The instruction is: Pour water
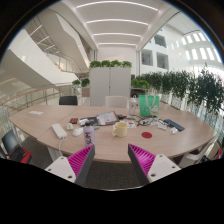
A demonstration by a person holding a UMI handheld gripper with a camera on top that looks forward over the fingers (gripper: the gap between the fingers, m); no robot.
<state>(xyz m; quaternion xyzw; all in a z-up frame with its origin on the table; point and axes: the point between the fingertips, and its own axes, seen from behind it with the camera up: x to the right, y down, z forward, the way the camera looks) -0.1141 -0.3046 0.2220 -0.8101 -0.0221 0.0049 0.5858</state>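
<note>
Gripper (111, 162) is held high, well back from the counter (40, 122); fingers (80, 160) apart, nothing between them. A yellow mug (120, 128) stands on the counter beyond the fingers. Green containers (148, 104) sit behind the mug, to its right; which one holds water cannot be told. Judgement: approach step. Best to descend level, centre the open fingers on the vessel, and avoid the clutter beside the mug.

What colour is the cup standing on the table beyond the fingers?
The cup is pale yellow, seen in the gripper view, on the table beyond the open gripper.
</note>
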